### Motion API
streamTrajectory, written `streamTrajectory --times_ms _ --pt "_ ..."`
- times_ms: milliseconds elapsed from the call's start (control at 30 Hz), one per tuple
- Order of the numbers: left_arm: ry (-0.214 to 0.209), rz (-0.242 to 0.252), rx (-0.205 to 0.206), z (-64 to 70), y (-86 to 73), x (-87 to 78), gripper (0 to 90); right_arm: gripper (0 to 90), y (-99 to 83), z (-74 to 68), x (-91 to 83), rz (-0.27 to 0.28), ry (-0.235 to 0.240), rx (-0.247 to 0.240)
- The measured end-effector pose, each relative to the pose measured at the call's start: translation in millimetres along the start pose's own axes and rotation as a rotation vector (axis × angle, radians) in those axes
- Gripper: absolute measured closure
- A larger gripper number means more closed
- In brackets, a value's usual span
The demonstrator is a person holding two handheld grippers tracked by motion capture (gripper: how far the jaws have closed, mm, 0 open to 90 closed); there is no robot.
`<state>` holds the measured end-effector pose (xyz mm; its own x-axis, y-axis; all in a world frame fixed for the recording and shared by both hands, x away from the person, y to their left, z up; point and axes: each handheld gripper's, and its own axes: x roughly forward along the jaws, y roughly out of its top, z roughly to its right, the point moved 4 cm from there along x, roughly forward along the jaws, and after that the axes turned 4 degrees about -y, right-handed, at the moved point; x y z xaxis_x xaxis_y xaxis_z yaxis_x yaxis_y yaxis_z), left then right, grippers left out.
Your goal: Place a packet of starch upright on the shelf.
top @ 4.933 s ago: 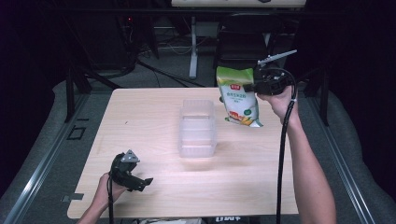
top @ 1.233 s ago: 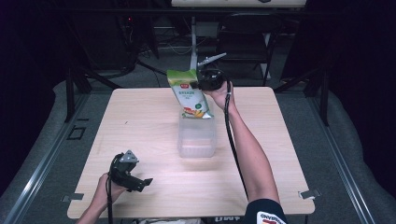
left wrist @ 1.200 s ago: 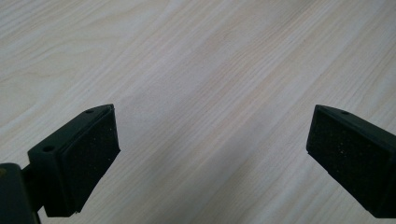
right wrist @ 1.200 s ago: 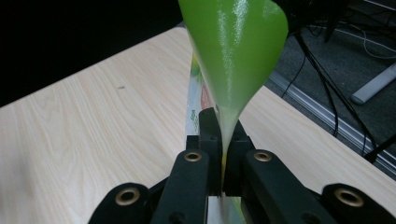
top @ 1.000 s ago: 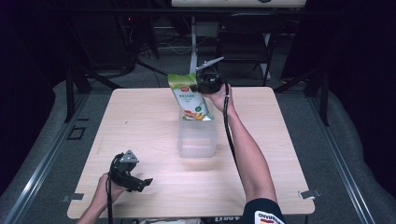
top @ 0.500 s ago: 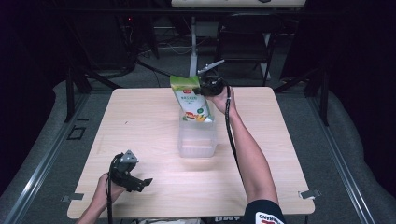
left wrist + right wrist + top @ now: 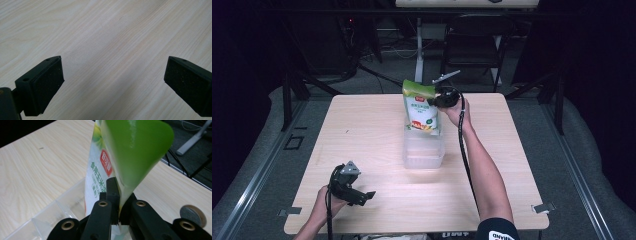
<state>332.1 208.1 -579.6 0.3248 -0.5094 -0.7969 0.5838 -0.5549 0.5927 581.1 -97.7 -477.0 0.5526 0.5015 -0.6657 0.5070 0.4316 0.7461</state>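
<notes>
Green-and-white, the food pouch point(image 7: 420, 107) hangs from the right gripper point(image 7: 438, 99), whose jaws pinch its edge, over the far end of a clear plastic bin point(image 7: 423, 149) at mid-table; its bottom seems just inside the rim. Near left, the left gripper point(image 7: 354, 192) rests on the wooden table point(image 7: 362, 125), jaws spread, empty.

Bare table point(image 7: 362, 130) surrounds the central clear bin point(image 7: 423, 152) and bag point(image 7: 421, 107).

Wooden table point(image 7: 362, 130); clear bin point(image 7: 423, 150)
</notes>
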Motion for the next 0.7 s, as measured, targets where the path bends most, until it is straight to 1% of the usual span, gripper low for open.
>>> streamTrajectory --times_ms 100,167,267,467,533,600,700 --pt "0.001 -0.003 0.001 0.0 0.0 0.2 2.3 89.8 -4.1 4.4 1.1 0.001 -0.009 0.011" --pt "0.001 -0.004 -0.003 0.1 -0.1 0.6 2.3 89.7 -4.8 5.3 1.1 -0.009 -0.01 0.02" --pt "0.001 -0.004 0.0 -0.2 -0.4 0.7 2.3 89.6 -4.0 5.2 2.1 -0.007 -0.018 0.015" --pt "0.003 -0.005 0.005 0.6 0.4 0.2 2.4 88.2 -4.2 5.6 1.5 -0.012 -0.017 0.021" --pt "0.001 -0.004 0.0 1.3 0.6 0.5 2.4 86.8 -3.9 5.6 1.4 -0.011 -0.02 0.02" --pt "0.002 -0.005 0.004 0.9 0.5 0.4 2.4 84.0 -4.1 6.4 0.3 -0.013 -0.021 0.026" --pt "0.004 0.0 0.0 0.6 0.0 0.2 2.4 75.5 -4.1 8.4 -4.0 -0.008 -0.026 0.045"
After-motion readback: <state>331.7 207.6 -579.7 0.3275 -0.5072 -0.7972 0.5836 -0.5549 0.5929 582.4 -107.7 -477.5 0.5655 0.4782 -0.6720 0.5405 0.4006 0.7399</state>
